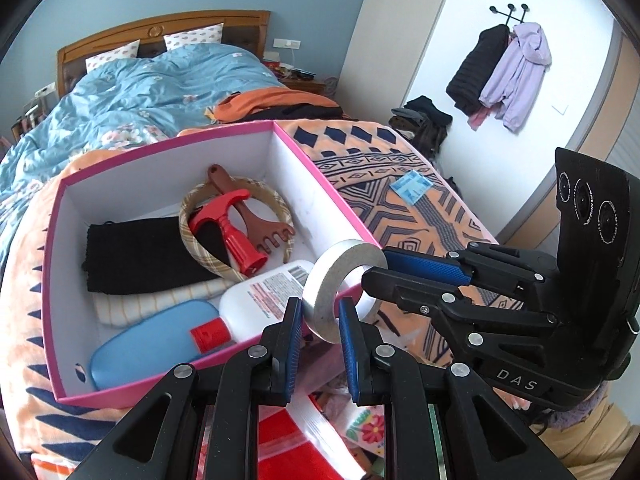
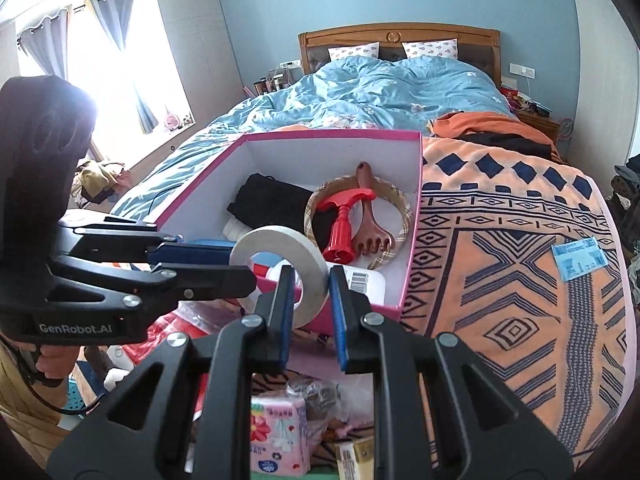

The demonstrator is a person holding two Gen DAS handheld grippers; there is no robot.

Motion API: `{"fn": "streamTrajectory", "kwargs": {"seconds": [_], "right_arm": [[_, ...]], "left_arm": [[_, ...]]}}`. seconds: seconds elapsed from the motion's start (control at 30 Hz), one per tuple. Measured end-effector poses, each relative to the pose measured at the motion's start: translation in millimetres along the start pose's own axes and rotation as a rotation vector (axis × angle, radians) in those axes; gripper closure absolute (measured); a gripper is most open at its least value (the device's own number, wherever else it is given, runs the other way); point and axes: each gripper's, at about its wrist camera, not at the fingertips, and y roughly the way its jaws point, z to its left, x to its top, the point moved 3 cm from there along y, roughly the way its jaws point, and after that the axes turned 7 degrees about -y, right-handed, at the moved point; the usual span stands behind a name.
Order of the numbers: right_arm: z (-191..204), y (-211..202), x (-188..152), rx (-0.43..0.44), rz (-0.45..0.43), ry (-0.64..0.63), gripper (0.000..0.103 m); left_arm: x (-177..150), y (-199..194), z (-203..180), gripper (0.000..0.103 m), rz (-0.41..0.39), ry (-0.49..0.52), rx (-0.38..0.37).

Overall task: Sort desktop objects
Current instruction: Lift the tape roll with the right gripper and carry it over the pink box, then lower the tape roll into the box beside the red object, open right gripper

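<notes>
A white tape roll (image 1: 334, 280) hangs over the near corner of the pink box (image 1: 176, 148), held from two sides. My left gripper (image 1: 320, 312) has its fingers on either side of the roll's lower rim. My right gripper (image 1: 374, 270) comes in from the right and closes on the roll's ring wall, one finger through the hole. In the right wrist view the roll (image 2: 280, 260) sits between the right gripper's (image 2: 310, 280) blue pads, and the left gripper (image 2: 240, 262) holds its left rim. The box (image 2: 414, 216) holds a red tool (image 1: 230, 228), a brown scratcher (image 1: 260, 222), a plaid ring, black cloth, a white bottle (image 1: 264, 300) and a blue case.
The box sits on an orange patterned blanket (image 2: 520, 280) on a bed. A small blue packet (image 2: 580, 258) lies on the blanket to the right; it also shows in the left wrist view (image 1: 412, 186). Below the grippers are a tissue pack (image 2: 278, 436) and clutter.
</notes>
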Motion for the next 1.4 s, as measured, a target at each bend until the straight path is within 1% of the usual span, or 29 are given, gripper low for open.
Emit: {"fn": "streamTrajectory", "kwargs": {"seconds": [0.5, 1.4], "right_arm": [[-8.0, 16.0, 24.0, -0.008, 0.012, -0.015, 0.083], [-13.9, 20.6, 36.7, -0.011, -0.001, -0.02, 0.083]], "left_arm": [[22.0, 11.5, 13.3, 0.085, -0.003, -0.033, 0.013], [35.4, 14.3, 15.5, 0.085, -0.03, -0.023, 0.037]]}}
